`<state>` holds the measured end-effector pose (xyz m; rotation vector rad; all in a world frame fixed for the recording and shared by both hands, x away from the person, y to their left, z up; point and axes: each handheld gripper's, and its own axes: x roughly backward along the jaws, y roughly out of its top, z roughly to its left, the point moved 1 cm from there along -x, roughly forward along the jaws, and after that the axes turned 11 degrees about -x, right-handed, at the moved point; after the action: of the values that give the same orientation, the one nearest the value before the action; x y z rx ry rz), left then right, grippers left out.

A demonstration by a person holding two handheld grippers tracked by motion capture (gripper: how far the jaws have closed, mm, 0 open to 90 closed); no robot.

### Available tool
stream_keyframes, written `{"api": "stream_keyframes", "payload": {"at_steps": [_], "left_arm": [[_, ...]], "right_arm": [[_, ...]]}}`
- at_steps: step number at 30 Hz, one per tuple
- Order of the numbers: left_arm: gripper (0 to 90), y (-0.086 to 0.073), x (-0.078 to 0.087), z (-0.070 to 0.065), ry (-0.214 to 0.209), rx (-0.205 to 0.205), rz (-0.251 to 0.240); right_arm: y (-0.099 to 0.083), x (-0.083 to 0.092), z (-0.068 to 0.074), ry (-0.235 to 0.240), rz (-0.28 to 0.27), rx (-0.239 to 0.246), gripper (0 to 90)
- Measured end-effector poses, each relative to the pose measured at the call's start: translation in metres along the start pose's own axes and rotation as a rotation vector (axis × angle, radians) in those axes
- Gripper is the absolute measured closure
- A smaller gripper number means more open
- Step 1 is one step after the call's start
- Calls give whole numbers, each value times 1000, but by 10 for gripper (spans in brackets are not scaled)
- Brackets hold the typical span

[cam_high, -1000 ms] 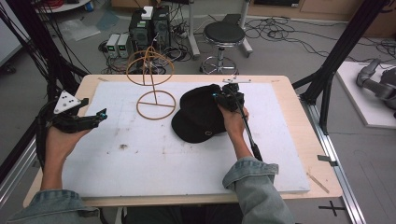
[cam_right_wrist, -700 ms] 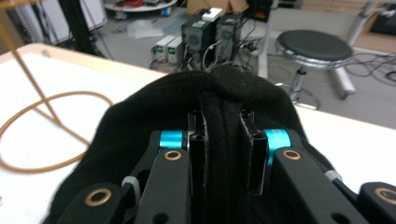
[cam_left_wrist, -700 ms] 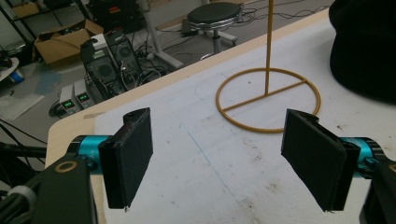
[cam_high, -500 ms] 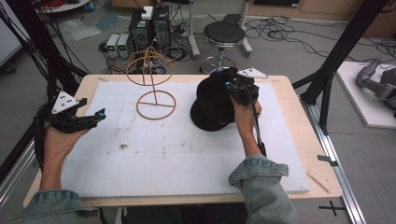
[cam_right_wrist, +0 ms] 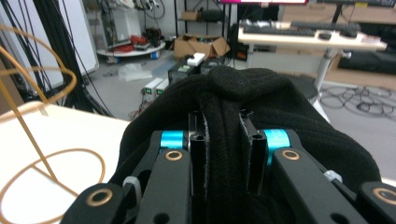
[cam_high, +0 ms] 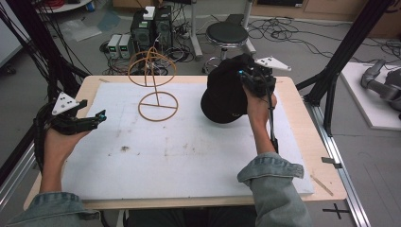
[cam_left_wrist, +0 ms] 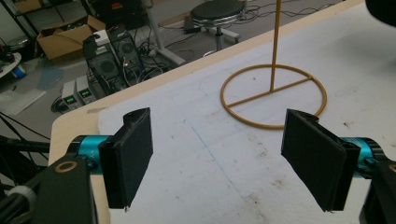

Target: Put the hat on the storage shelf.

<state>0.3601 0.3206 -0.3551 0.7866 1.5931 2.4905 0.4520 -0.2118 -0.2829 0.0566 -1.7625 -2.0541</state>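
Note:
A black knitted hat (cam_high: 226, 94) hangs in the air above the far right of the white mat, pinched by my right gripper (cam_high: 247, 79). In the right gripper view the jaws are shut on a bunched fold of the hat (cam_right_wrist: 224, 140). A yellow wire stand (cam_high: 157, 90) with a ring base and a looped top rises at the mat's far middle; its base ring (cam_left_wrist: 273, 95) and stem (cam_right_wrist: 28, 135) lie ahead of each gripper. My left gripper (cam_high: 97, 117) hovers at the mat's left edge, open, with nothing between its pads (cam_left_wrist: 133, 154).
The white mat (cam_high: 179, 146) covers a wooden table (cam_high: 302, 109). Beyond the far edge stand a black stool (cam_high: 228, 34), computer boxes (cam_high: 149, 26) and loose cables on the floor. Black frame posts (cam_high: 347, 52) flank the table.
My right gripper has lifted the hat off the mat and carried it up and toward the far right. The left gripper has stayed where it was.

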Motion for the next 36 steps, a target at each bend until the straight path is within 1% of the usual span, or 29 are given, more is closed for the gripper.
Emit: {"api": "stream_keyframes", "payload": {"at_steps": [1,2,3,5,9,11,12,14,15,16,19,22,23,24,25,28,29,30,32,33,36], "left_arm": [[253,0,0,0,-4,0,-2],[253,0,0,0,-4,5,-6],[253,0,1,1,-3,-1,1],[253,-1,1,1,-3,1,-2],[253,-1,1,1,-2,4,-3],[253,-1,2,2,-2,1,-1],[253,-1,2,2,1,3,-3],[253,-1,2,3,0,2,-1],[253,-2,2,3,3,8,-5],[253,-2,2,3,3,5,-2],[253,-2,2,4,4,7,-3],[253,-2,3,4,5,9,-5],[253,-2,3,4,5,12,-2],[253,-2,2,4,7,12,-4],[253,-2,2,4,6,12,-4],[253,-2,3,4,7,8,1],[253,-2,3,4,7,11,-2],[253,-2,3,4,8,12,-2],[253,-2,3,5,6,9,-3],[253,-2,3,5,6,8,-4],[253,-2,3,4,5,8,-3]], "right_arm": [[9,4,2,6,-12,6,787],[13,6,3,10,-18,6,786],[17,8,5,15,-24,8,786],[25,11,8,23,-36,17,786],[41,15,14,47,-56,15,786],[44,16,15,52,-65,16,786],[52,19,17,71,-77,0,786],[54,20,18,77,-83,-1,786],[60,21,19,98,-92,-18,786],[60,21,19,98,-92,-18,786],[67,22,21,146,-114,-51,786],[75,23,23,184,-122,-74,785],[77,22,24,202,-126,-87,786],[81,23,27,230,-133,-109,786],[81,23,27,230,-133,-109,786],[86,21,31,270,-142,-138,786],[90,19,34,291,-144,-156,786],[90,19,34,291,-144,-156,786],[94,17,40,322,-155,-177,786],[94,17,40,322,-155,-177,786],[97,14,46,347,-158,-193,786]]}}
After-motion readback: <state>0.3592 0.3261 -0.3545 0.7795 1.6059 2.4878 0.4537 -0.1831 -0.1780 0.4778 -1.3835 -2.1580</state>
